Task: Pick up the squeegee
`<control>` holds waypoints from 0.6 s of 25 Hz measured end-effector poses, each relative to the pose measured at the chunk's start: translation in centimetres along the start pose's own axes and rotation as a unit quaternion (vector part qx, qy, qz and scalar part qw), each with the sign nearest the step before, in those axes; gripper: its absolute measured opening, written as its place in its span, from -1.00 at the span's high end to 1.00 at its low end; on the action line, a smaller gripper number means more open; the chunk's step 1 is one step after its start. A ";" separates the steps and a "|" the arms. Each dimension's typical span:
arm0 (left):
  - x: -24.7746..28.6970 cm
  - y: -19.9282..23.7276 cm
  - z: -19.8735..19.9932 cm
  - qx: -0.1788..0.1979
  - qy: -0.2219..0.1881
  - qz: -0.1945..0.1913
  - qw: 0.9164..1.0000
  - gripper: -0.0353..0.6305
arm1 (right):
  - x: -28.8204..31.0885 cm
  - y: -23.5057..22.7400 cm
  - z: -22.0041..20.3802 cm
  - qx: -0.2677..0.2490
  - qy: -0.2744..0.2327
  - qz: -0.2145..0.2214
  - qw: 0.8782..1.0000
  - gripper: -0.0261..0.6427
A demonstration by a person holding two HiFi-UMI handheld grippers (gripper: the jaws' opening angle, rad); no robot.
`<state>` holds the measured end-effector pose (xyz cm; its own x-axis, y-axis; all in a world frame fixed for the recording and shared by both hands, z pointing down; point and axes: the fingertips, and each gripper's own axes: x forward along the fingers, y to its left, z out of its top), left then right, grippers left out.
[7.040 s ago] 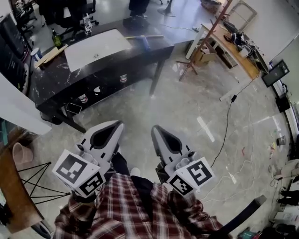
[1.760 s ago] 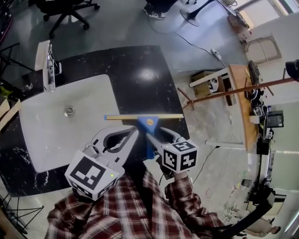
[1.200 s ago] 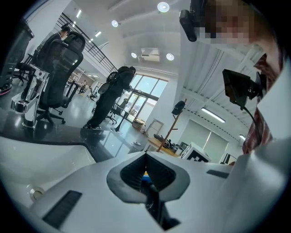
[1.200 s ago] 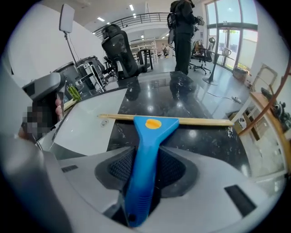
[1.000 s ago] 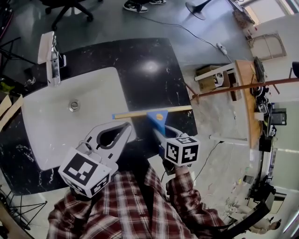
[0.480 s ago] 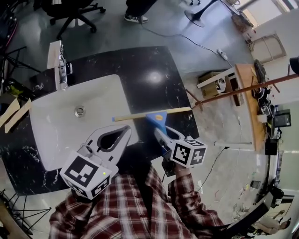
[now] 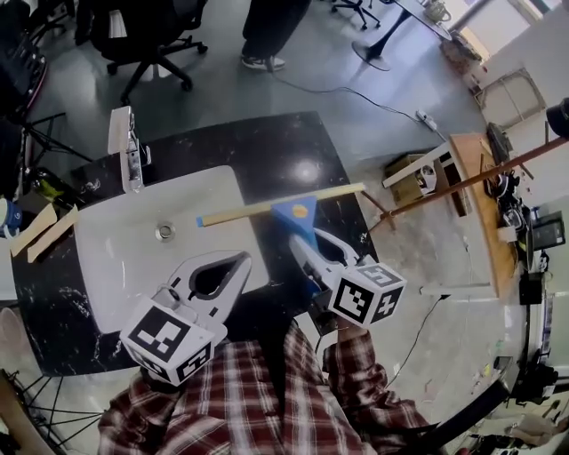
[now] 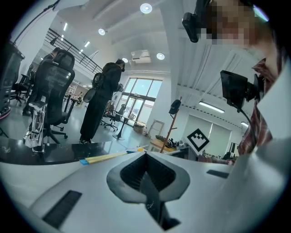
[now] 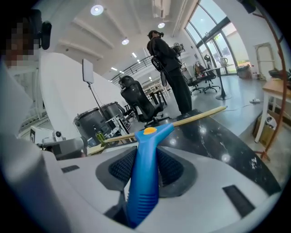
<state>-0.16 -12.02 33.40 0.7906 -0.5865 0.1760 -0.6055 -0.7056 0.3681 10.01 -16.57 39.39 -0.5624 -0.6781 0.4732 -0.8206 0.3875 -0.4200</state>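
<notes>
The squeegee (image 7: 296,213) has a blue handle, a yellow dot on its head and a long pale yellow blade bar. It hangs in the air above the black counter (image 7: 298,155), blade bar tilted with its right end higher. My right gripper (image 7: 304,246) is shut on the blue handle (image 9: 144,177), which runs up between both pads. My left gripper (image 7: 242,259) hovers over the white sink (image 7: 124,262), jaws shut with nothing between them. In the left gripper view, the blade bar (image 8: 109,157) shows past the closed tips (image 8: 145,154).
A chrome faucet (image 7: 127,151) stands at the sink's far edge, and a drain (image 7: 164,233) sits in the basin. Wooden strips (image 7: 40,227) lie at the counter's left end. A person (image 7: 267,27) and an office chair (image 7: 147,35) are beyond the counter. A wooden desk (image 7: 476,178) stands to the right.
My right gripper has lifted the squeegee off the counter and tipped it upward, so the blade bar now slants. My left gripper has risen a little, still shut.
</notes>
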 end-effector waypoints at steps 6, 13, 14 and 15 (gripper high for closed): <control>-0.5 -0.2 0.4 0.012 -0.002 0.007 1.000 0.87 | 0.3 4.7 4.2 -0.038 -0.048 0.062 0.996 0.50; -0.8 -0.6 1.0 0.014 -0.008 0.016 1.000 0.87 | -0.8 7.6 6.9 -0.075 -0.071 0.092 0.990 0.50; -0.8 -0.5 1.1 0.015 -0.009 0.017 1.000 0.86 | -0.8 7.7 7.0 -0.076 -0.073 0.095 0.990 0.50; -0.9 -0.5 1.2 0.015 -0.010 0.018 1.000 0.87 | -0.7 7.8 7.0 -0.076 -0.073 0.096 0.990 0.50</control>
<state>-0.64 -11.62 31.99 0.7660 -0.6200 0.1698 -0.6366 -0.6949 0.3346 4.75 -17.44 30.34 -0.6981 -0.6618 0.2735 -0.7119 0.6003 -0.3644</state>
